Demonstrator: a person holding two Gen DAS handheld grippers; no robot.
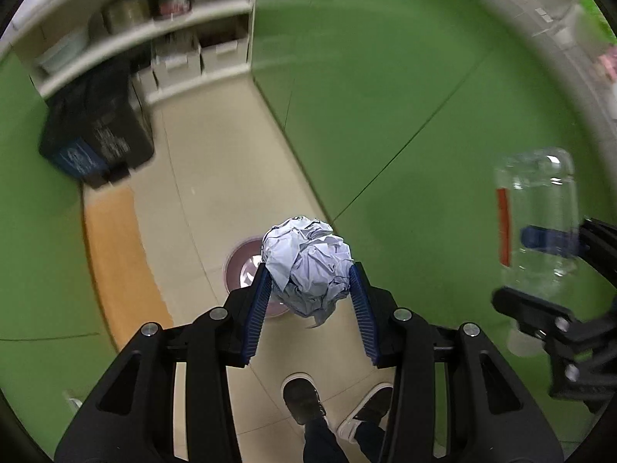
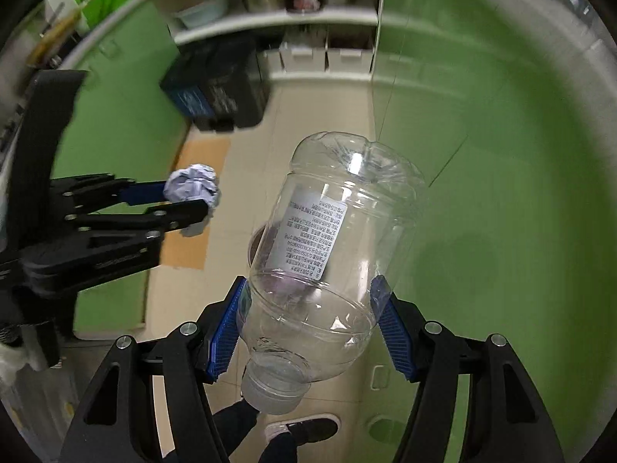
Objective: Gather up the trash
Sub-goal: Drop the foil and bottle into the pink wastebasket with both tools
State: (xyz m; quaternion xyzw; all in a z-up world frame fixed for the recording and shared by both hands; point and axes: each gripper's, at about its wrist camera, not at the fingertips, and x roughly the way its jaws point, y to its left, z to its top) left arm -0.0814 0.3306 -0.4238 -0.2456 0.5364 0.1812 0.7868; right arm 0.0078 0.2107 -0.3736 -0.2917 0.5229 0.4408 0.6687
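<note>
The left gripper [image 1: 311,293] holds a crumpled paper ball [image 1: 306,266] between its blue pads, jaws at a middling width, above the tiled floor. The ball is light and soft; it gives under pressure, so the pads bite into its sides and are unlikely to slip, but a squeeze that is too loose would let it drop. Its widest middle, where the pads sit now, is the right place to hold it.

The right gripper [image 2: 308,320] grips a clear plastic bottle [image 2: 327,247], jaws fairly wide, pads on the lower body just above the neck, with the cap nearest the camera and the base pointing away. The bottle looks empty, so it should be light, but its wall is smooth, thin and springy: it can dent or slide out, and the long free end gives it leverage to swing. A hold nearer mid-body would steady it.

Below both grippers, near the person's shoes [image 1: 304,399], stands a round pinkish container [image 1: 241,266], probably the bin, though blur and the paper hide much of it.
</note>
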